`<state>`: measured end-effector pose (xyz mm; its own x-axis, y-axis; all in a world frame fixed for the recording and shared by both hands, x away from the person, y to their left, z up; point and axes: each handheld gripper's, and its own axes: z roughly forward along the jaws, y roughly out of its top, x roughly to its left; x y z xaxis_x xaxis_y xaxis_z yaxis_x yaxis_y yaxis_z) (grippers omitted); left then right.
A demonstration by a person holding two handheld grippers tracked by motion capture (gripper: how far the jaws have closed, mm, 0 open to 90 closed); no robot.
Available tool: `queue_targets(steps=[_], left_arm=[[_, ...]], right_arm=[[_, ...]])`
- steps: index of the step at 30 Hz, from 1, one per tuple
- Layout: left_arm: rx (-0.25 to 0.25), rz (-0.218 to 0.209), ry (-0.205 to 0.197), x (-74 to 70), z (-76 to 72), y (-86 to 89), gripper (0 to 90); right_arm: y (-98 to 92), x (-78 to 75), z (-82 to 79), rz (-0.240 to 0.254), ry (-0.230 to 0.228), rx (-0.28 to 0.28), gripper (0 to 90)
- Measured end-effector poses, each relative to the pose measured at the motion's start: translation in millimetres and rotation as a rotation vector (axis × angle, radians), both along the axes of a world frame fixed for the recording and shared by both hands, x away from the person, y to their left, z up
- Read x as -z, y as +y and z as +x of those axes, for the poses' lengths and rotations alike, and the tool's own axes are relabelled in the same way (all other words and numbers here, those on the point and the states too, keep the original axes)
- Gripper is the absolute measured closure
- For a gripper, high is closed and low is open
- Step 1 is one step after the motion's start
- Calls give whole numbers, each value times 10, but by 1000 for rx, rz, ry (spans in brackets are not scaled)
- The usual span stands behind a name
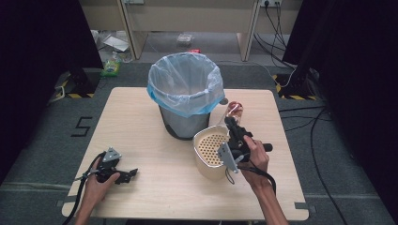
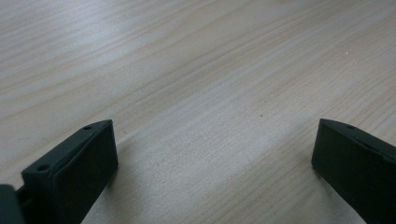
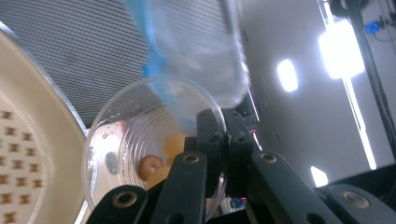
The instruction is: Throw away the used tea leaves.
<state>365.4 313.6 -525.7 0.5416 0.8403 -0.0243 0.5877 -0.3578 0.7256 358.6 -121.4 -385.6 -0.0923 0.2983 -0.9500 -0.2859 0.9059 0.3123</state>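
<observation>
Bin stands mid-table, with the strainer just beside it. My right gripper is clamped on the rim of a clear cup with bits inside, tilted beside the bin; thin, light plastic, so I grip gently. My left gripper rests wide open, empty, on the table.

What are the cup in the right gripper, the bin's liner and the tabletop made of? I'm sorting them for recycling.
The cup looks like thin clear plastic: see-through and glossy, with moulded rings in its base. The liner seems to be thin plastic film, translucent with a blue edge, crinkled over the bin's rim. The tabletop shows pale wood grain with a matte finish; solid wood or laminate, I cannot tell.
</observation>
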Motion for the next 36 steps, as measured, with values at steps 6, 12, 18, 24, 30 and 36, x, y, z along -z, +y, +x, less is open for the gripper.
queue_targets(steps=[6,12,18,24,30,36], left_arm=[[0,0,0,0,0,0,0],[0,0,0,0,0,0,0],[0,0,0,0,0,0,0],[0,0,0,0,0,0,0],[0,0,0,0,0,0,0],[0,0,0,0,0,0,0]], right_arm=[[96,91,-14,-76,-58,-10,879],[109,112,-46,-112,-106,-9,880],[93,133,-56,-113,-127,-23,880],[108,83,-70,-90,-145,-33,880],[153,116,-85,-80,-136,-43,881],[126,92,-72,-89,-164,-36,882]])
